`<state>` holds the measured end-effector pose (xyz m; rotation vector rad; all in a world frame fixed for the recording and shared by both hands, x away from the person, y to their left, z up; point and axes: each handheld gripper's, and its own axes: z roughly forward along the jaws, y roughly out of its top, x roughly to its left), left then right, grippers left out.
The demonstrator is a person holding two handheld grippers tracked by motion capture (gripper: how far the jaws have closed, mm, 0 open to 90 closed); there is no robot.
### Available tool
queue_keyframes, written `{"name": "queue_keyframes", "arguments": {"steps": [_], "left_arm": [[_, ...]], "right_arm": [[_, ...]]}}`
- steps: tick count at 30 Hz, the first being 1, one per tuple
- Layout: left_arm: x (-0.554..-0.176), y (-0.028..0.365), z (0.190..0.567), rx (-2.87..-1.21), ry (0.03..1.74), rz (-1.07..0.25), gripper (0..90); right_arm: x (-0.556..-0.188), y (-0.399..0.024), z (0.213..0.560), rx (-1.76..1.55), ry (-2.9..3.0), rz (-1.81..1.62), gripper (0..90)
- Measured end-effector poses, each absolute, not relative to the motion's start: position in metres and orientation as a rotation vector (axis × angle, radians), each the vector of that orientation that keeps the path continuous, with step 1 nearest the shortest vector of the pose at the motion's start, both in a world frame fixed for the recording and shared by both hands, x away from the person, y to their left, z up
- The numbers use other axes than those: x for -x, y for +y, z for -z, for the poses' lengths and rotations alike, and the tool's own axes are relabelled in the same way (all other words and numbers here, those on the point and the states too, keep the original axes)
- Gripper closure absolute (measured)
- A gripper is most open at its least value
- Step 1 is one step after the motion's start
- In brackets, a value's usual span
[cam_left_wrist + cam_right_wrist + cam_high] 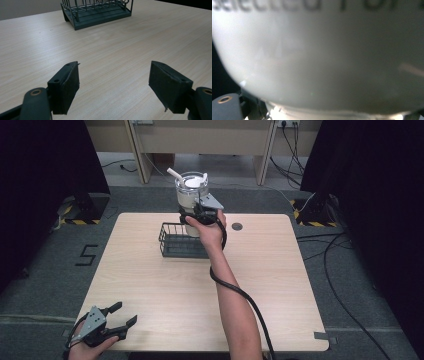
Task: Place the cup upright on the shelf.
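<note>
Cup [319, 55] blurred, lettering cut off by top edge.

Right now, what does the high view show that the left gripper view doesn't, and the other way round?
High view: the right claw holding a white cup with a straw above the wire basket, and the left claw open at the table's near left corner. Left gripper view: the left claw's black pads up close, spread wide. Both: basket and wooden table.

Right arm stretched far forward, right gripper [200, 212] raised and clamped; left gripper [121, 316] low, jaws spread wide.
</note>
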<state>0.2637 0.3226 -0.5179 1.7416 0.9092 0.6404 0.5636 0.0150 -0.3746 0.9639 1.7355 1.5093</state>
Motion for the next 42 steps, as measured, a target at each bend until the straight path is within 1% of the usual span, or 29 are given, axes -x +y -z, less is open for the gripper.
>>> {"name": "queue_keyframes", "arguments": {"steps": [12, 23, 33, 42], "left_arm": [[-0.264, 0.322, 0.518, -1.741, 0.907, -0.64, 24.1], [-0.263, 0.322, 0.517, -1.741, 0.902, -0.64, 24.2], [-0.263, 0.321, 0.517, -1.742, 0.899, -0.641, 24.1], [-0.263, 0.32, 0.517, -1.749, 0.893, -0.643, 24.2]], "right_arm": [[-0.576, 0.019, 0.395, -1.009, 1.762, -1.487, 9.7], [-0.585, 0.016, 0.426, -1.081, 1.785, -1.447, 9.6], [-0.587, 0.015, 0.431, -1.088, 1.776, -1.443, 9.5], [-0.582, 0.013, 0.437, -1.084, 1.738, -1.46, 8.9]]}}
